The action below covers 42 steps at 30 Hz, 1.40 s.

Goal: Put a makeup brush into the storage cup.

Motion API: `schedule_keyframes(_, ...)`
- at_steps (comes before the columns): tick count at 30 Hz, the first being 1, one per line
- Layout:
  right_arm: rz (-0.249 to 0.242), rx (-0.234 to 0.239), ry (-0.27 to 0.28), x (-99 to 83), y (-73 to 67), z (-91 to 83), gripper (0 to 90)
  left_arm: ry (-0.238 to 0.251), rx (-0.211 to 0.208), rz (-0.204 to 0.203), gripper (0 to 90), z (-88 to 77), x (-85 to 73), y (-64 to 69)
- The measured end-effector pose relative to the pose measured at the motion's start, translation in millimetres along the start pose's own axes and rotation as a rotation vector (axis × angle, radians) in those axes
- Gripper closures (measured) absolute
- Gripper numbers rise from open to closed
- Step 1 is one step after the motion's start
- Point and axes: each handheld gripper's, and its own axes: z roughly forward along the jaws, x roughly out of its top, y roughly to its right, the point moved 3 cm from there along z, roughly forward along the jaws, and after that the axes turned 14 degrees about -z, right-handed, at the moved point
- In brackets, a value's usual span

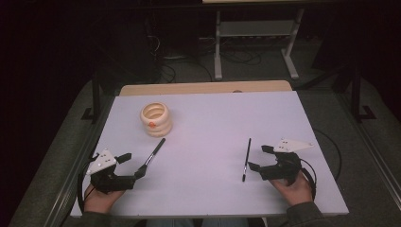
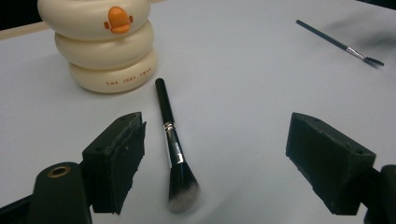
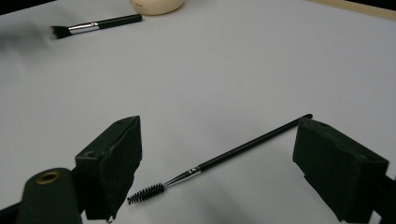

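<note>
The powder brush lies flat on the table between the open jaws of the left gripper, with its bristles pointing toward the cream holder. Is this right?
Not quite. In the left gripper view the powder brush lies flat between the open jaws of the left gripper, but its handle end points toward the cream holder; the bristles point away from it.

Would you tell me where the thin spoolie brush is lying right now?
In the high view, the spoolie brush lies flat on the white table, on its right side, just left of the open right tongs.
</note>
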Motion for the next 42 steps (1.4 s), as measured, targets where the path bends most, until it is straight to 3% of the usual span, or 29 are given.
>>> schedule_keyframes(11, 0.004, 0.001, -0.011, -0.3, 0.6, 1.6, 14.8, -0.005, 0.01, 0.007, 20.2, 1.6, 1.0, -0.3)
schedule_keyframes(14, -0.001, -0.006, -0.011, -0.4, -0.7, -1.1, 14.8, -0.007, 0.002, 0.001, 20.7, 2.4, 2.7, -0.6)
schedule_keyframes(15, 0.001, -0.009, -0.01, -0.7, -0.9, -2.0, 14.8, -0.015, -0.02, -0.027, 20.7, 3.5, 3.9, 1.1)
schedule_keyframes(21, 0.007, -0.015, -0.007, -1.4, -0.5, -4.0, 14.8, -0.024, -0.007, 0.004, 22.5, 5.4, 10.8, 3.8)
schedule_keyframes(23, 0.008, -0.02, -0.007, -1.0, -0.7, -5.3, 14.8, -0.022, -0.006, -0.022, 23.2, 7.4, 13.8, 3.8)
schedule_keyframes(32, -0.003, -0.025, -0.001, 1.6, -1.5, -6.7, 14.8, -0.068, 0.053, -0.042, 29.5, 22.7, 30.2, -8.0)
schedule_keyframes(38, -0.014, -0.019, 0.001, 4.1, -3.6, -6.9, 14.8, -0.14, 0.118, -0.036, 35.6, 46.2, 38.5, -9.8)
schedule_keyframes(42, -0.015, -0.015, -0.001, 4.2, -4.6, -7.4, 14.9, -0.181, 0.132, -0.035, 38.8, 57.2, 38.8, -11.7)
